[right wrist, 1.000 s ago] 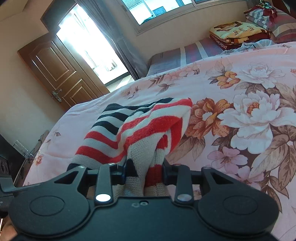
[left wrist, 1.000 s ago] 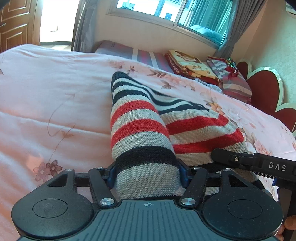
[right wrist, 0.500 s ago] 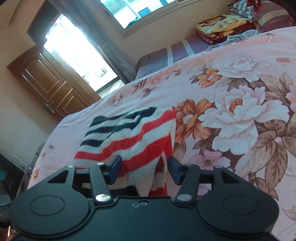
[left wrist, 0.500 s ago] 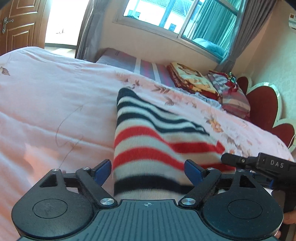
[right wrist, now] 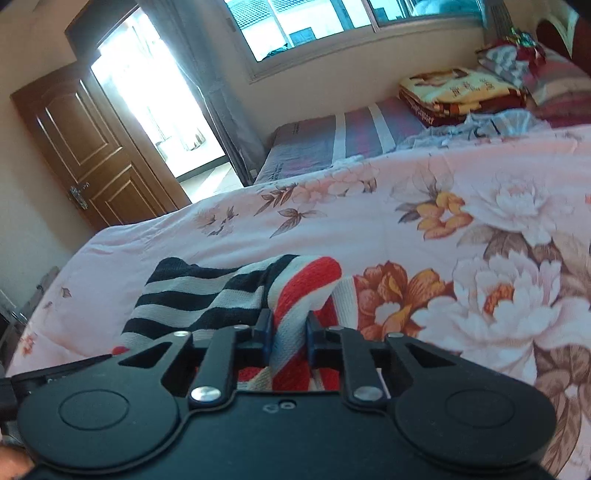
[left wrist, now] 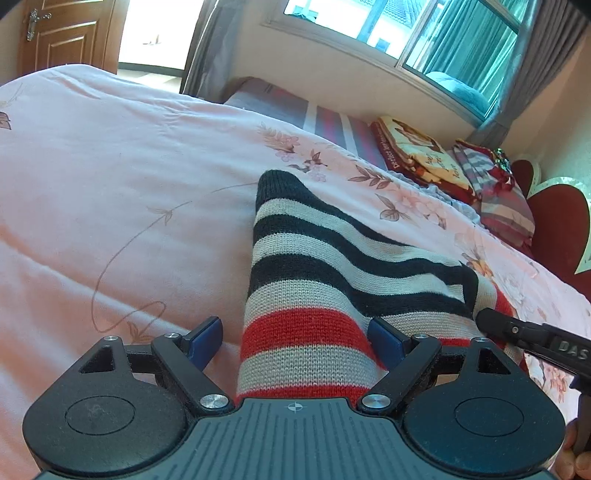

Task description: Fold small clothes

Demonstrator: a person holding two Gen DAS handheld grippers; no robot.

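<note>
Since the earlier frames, left gripper (left wrist: 295, 341) has let go of the striped knit garment (left wrist: 325, 266) and spread its fingers wide; right gripper (right wrist: 288, 332), which had opened, is closing again, a red-and-white fold of the knit pinched between its pads.

Landmark: pink floral quilt (left wrist: 110, 177), covering the bed; all places given rel. to it.

Garment: black, cream and red stripes; lies on the quilt, roughly mid-surface, black-striped end toward the far edge, red-striped end toward both grippers; one sleeve-like tube runs straight between the left fingers; left blue pad (left wrist: 207, 336) stands clear of the knit w/ quilt showing in the gap; the other blue pad sits just beside or against the fabric, cannot tell which.

Right gripper, seen from left wrist view as a black finger marked "DAS", reaches in over the quilt at the garment's red edge; in right wrist view its jaws stand narrow, fabric bunched and lifted between them.

Beyond the quilt's far edge: striped mattress (right wrist: 332, 140); folded blankets (right wrist: 454, 92) stacked on it; window (left wrist: 406, 33) above; wooden door (right wrist: 96, 155) off the quilt's far corner.

Red headboard (left wrist: 554, 221) at the quilt's side, near the blankets.
</note>
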